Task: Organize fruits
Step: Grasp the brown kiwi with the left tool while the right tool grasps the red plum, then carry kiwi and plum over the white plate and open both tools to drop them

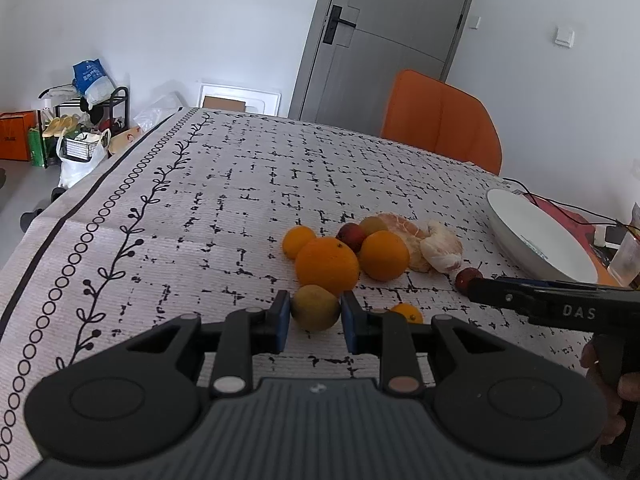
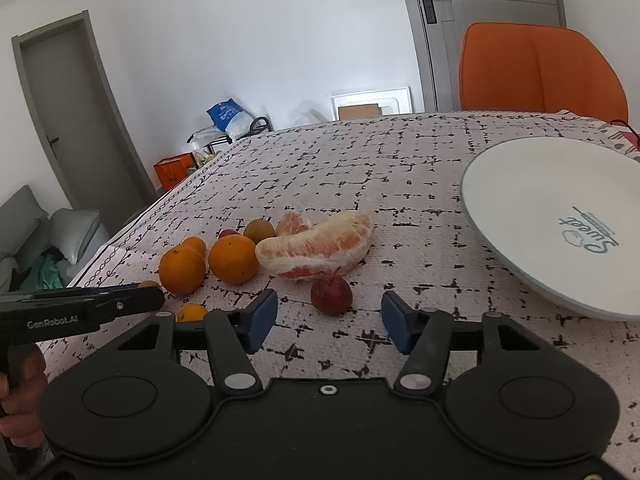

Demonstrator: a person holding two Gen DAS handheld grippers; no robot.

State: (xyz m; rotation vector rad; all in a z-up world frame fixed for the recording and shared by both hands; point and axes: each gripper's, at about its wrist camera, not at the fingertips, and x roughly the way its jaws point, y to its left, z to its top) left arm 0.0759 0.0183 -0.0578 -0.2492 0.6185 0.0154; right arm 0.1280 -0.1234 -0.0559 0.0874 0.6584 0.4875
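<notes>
My left fingers [image 1: 314, 316] bracket a round, dull green-brown fruit [image 1: 315, 307] on the table [image 1: 240, 184]; the blue pads sit at its sides, though I cannot tell whether they press it. Just beyond, at 12 o'clock, glossy dimpled oranges [image 1: 327, 267] cluster with pithy peeled pomelo segments [image 1: 440, 246]. A tiny orange [image 1: 407, 312] lies at 3 o'clock. My right fingers [image 2: 328, 316] gape wide, level and low over the woven, black-flecked cloth, gripping nothing; a small, matte red fruit [image 2: 331, 294] lies between their tips. The smooth white plate [image 2: 532, 200] lies at 2 o'clock.
</notes>
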